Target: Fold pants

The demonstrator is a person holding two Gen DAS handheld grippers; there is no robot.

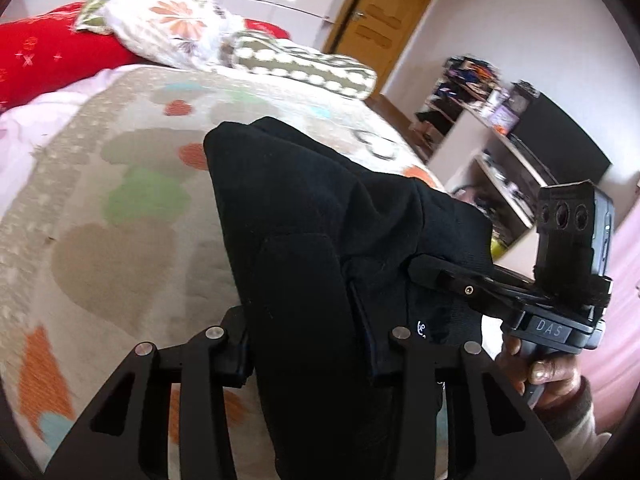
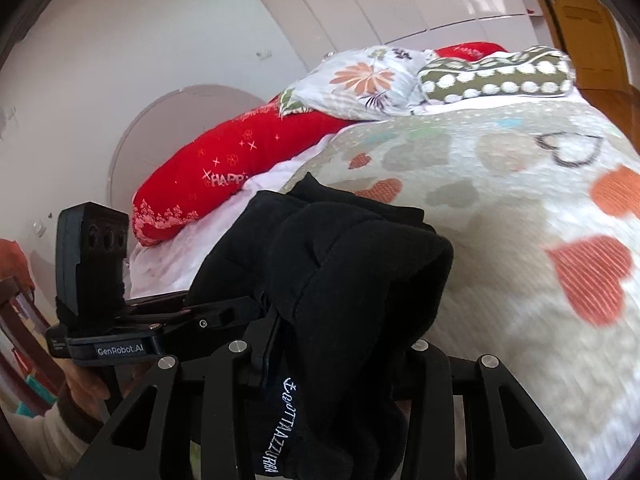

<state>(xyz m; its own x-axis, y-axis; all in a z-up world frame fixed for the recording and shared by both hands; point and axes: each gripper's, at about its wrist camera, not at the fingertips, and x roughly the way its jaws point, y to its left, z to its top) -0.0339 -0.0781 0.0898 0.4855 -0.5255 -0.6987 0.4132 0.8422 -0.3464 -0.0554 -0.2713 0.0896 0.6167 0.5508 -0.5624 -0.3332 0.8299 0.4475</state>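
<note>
Left wrist view: the black pants [image 1: 304, 240] are bunched up and lifted off the bed [image 1: 120, 208], draped right over the left gripper [image 1: 320, 344]. Fabric runs down between its fingers and they look clamped on it, tho the cloth hides the tips. The right gripper [image 1: 436, 272] comes in from the right side w/ its fingers closed on another fold of the same pants, a hand [image 1: 548, 372] wrapped around its handle.

Right wrist view is basically the mirror: pants [image 2: 340, 288] heaped over the right gripper [image 2: 340, 356], white embroidered lettering [image 2: 280, 428] hanging down the cloth, fingers pinching the fabric. The left gripper [image 2: 224, 312] reaches in from the left and bites the edge of the bundle.

Background: bedspread w/ orange hearts [image 2: 520, 240], a red pillow [image 2: 224, 172], a floral pillow [image 2: 360, 80] and a green one w/ white dots [image 2: 496, 76] at the head end. Wooden door [image 1: 384, 24] and cluttered shelves [image 1: 480, 120] on the far side.
</note>
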